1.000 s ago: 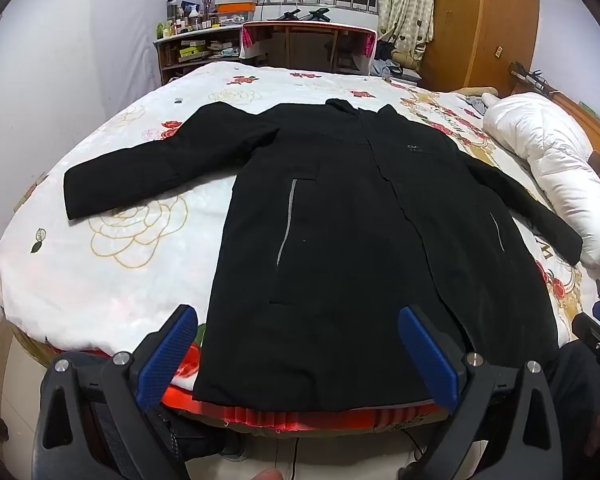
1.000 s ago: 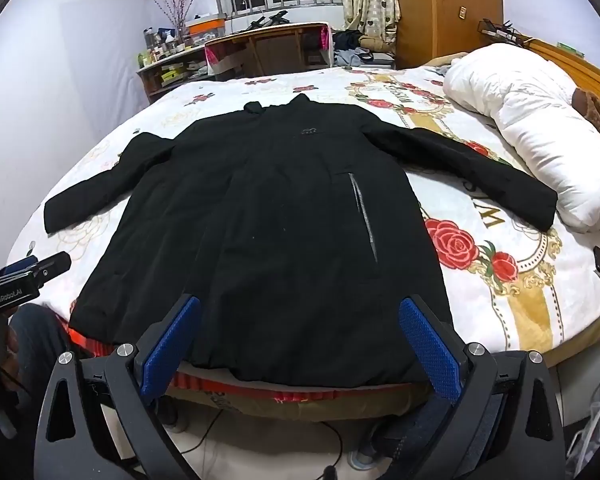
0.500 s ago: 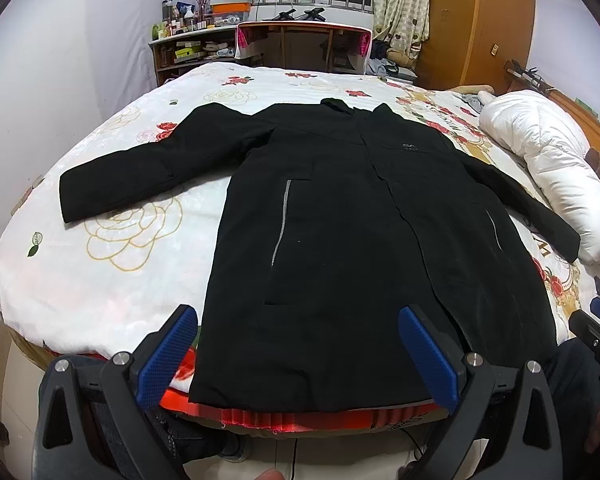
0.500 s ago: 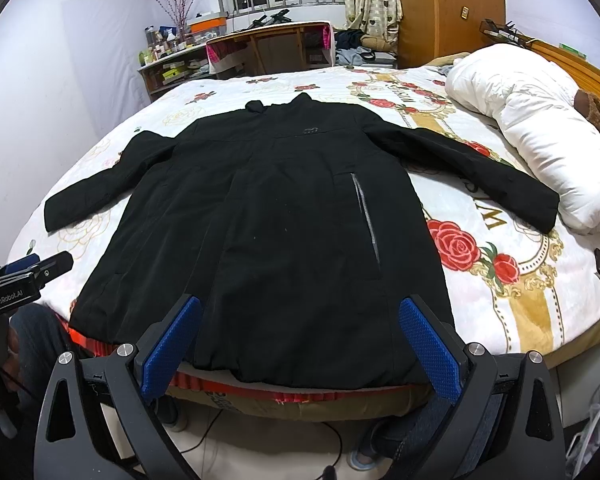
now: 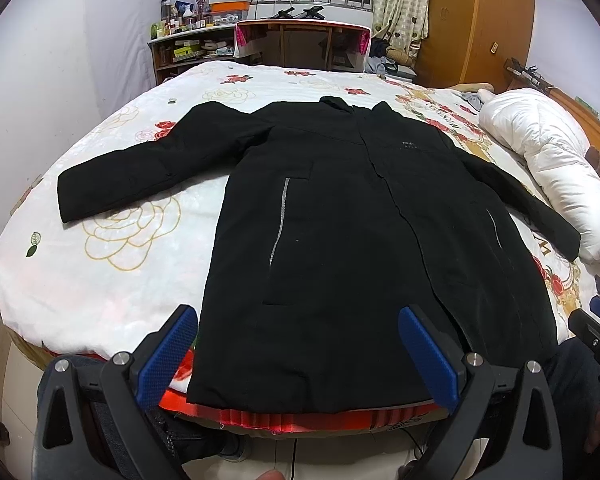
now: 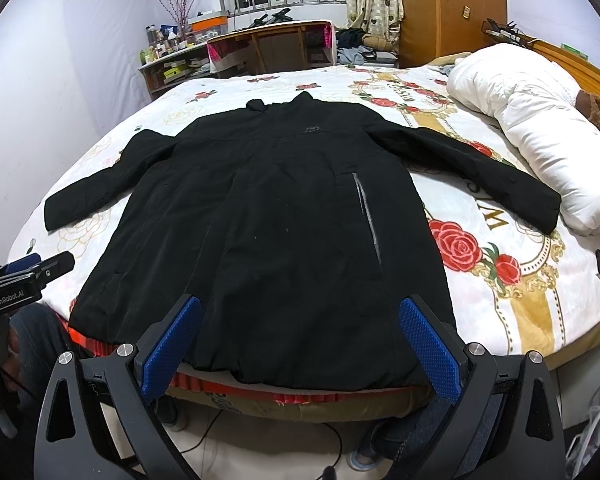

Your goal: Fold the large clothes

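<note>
A long black coat (image 5: 340, 232) (image 6: 284, 232) lies flat and face up on the bed, collar at the far side, hem at the near edge, both sleeves spread out to the sides. My left gripper (image 5: 300, 356) hovers open in front of the hem's left half, nothing between its blue pads. My right gripper (image 6: 300, 350) is open too, held before the hem's right half. Each gripper also shows at the edge of the other's view: the right gripper (image 5: 596, 320), the left gripper (image 6: 24, 280).
The bed (image 5: 112, 264) has a white cover with roses. A rolled white duvet (image 6: 540, 132) lies along its right side, beside the coat's right sleeve. A desk (image 5: 300, 40), shelves and a wooden wardrobe (image 6: 452, 8) stand beyond the bed. Cables lie on the floor below.
Both grippers have risen slightly, so the coat sits a little lower in the views. The coat itself has not moved and both grippers stay open.
</note>
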`<state>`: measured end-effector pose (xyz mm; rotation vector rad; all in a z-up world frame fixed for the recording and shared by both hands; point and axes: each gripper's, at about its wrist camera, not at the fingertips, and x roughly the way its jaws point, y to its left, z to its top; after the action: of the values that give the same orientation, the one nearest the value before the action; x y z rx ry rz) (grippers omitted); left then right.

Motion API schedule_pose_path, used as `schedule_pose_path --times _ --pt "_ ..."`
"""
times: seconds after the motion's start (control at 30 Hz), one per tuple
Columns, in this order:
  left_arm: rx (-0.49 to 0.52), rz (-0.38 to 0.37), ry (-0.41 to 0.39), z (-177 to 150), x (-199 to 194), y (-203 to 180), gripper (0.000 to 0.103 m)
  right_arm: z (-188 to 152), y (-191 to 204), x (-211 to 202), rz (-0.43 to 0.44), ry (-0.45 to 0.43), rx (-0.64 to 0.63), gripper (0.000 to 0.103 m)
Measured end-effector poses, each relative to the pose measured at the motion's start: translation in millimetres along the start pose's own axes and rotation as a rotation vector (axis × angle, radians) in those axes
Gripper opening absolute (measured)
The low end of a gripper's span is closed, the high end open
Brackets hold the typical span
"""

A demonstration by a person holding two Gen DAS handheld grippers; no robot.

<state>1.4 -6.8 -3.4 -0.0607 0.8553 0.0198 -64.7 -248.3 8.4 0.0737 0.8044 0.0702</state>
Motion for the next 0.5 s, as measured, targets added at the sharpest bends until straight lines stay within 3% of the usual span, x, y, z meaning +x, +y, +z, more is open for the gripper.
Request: schedule_pose_path --times 0.5 --pt "-0.001 -0.001 0.003 0.9 0.2 -0.6 0.102 -0.6 1.0 2.9 0.002 0.005 -0.002 0.099"
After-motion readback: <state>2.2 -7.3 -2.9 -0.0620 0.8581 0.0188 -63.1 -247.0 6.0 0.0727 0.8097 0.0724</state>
